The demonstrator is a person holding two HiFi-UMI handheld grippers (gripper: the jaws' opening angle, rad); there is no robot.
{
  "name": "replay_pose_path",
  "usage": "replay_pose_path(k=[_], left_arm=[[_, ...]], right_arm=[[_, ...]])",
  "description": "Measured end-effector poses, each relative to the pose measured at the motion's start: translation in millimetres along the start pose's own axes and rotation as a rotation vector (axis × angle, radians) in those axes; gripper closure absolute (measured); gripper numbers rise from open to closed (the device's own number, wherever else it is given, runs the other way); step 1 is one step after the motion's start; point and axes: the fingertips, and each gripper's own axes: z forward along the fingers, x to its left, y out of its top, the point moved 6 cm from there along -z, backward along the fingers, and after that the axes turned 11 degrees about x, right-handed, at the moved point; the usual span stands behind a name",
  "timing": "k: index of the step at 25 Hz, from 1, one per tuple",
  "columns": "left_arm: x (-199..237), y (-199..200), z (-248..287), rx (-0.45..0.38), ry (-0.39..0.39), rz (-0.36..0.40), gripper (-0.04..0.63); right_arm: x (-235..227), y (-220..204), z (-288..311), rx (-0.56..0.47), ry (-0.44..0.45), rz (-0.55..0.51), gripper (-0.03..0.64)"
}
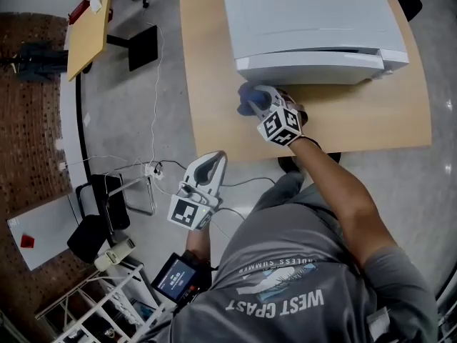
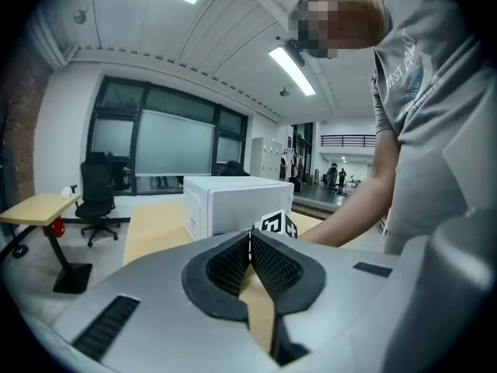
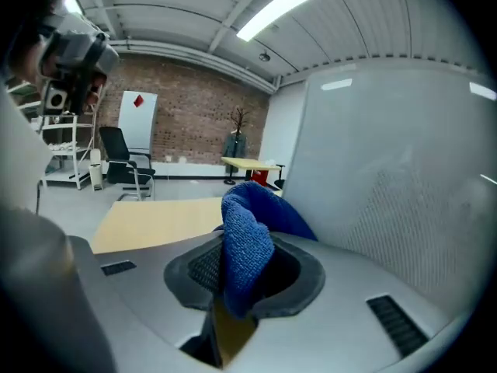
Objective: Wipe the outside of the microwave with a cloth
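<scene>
Microwave [image 1: 314,20] on table [image 1: 207,63] | right hand-held gripper [image 1: 255,100] clamps blue cloth [image 3: 247,243] | left hand-held gripper [image 2: 250,239] closed

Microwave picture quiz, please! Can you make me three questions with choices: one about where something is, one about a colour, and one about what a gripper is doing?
1. Where does the white box-shaped microwave stand?
A. on the floor
B. on the light wooden table
C. on a chair

2. What colour is the fuzzy cloth in the right gripper?
A. red
B. blue
C. yellow

3. How are the left gripper's jaws?
A. wide open
B. shut on the cloth
C. shut, nothing between

Answers:
1 B, the head view shows it on the tabletop.
2 B, blue folds sit between its jaws.
3 C, its jaws meet with nothing between them.
</scene>
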Motion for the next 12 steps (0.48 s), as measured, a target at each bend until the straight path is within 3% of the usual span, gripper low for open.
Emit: replay_pose_path(k=[3,5,9,12], left_arm=[[3,-3,-2,-0.004,0.012,-0.012,0.572],[4,-3,2,-0.015,0.003,-0.018,0.572],[2,3,17,-0.038,-0.037,-0.021,0.572],[-1,10,29,-0.049,-0.07,-0.012,0.572]], right_arm=[[-23,-38,-3,0.08,-0.014,0.04,0.531],[-49,-71,-32,0.127,-0.072,0.048,0.531],[-117,-147,-126,0.237,-0.275,0.146,0.534],[-160,-186,-198,0.257,-0.479,0.344,0.534]])
